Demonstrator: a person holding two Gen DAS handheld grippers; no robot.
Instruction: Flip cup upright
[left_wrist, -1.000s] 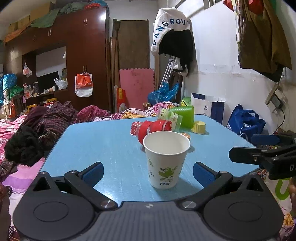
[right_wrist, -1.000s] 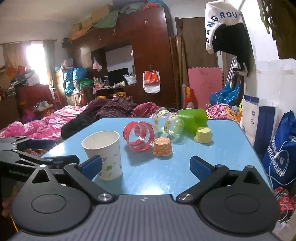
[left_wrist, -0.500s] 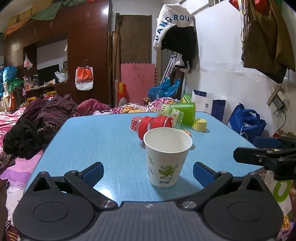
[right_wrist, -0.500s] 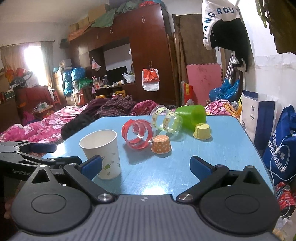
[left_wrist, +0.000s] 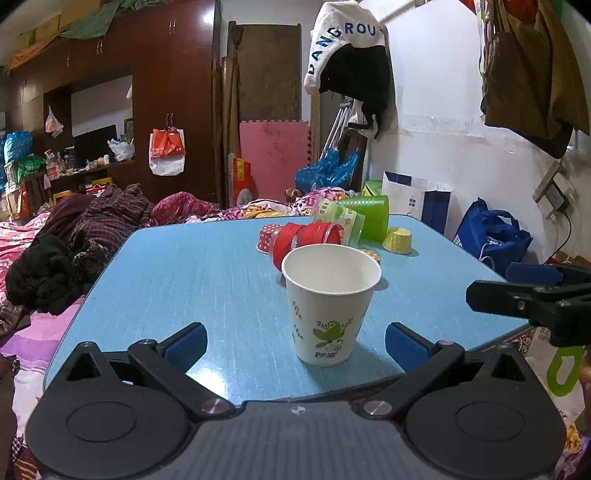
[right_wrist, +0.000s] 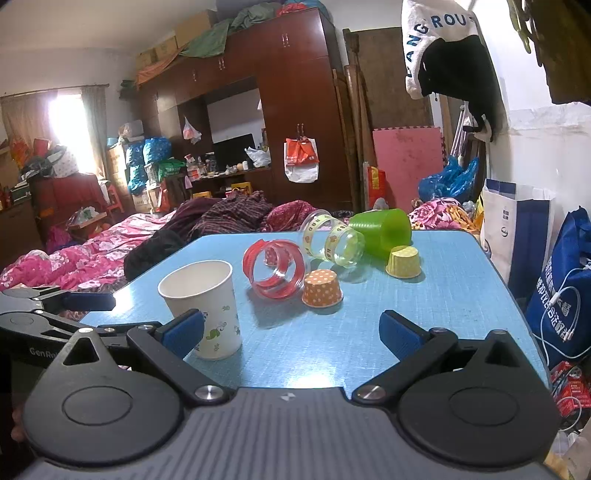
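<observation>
A light, easily crushed paper cup (left_wrist: 330, 302) is seen upright at twelve o'clock on the counter (left_wrist: 192, 280); both claws (left_wrist: 295, 341) (right_wrist: 291, 332) released; mid-wall grip advised.

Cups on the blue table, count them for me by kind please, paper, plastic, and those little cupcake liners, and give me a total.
Paper cup, upright: 1
Plastic cups lying on their sides, red, clear, green: 3
Cupcake liners, upside down, orange dotted, yellow, red dotted: 3
Total: 7
</observation>
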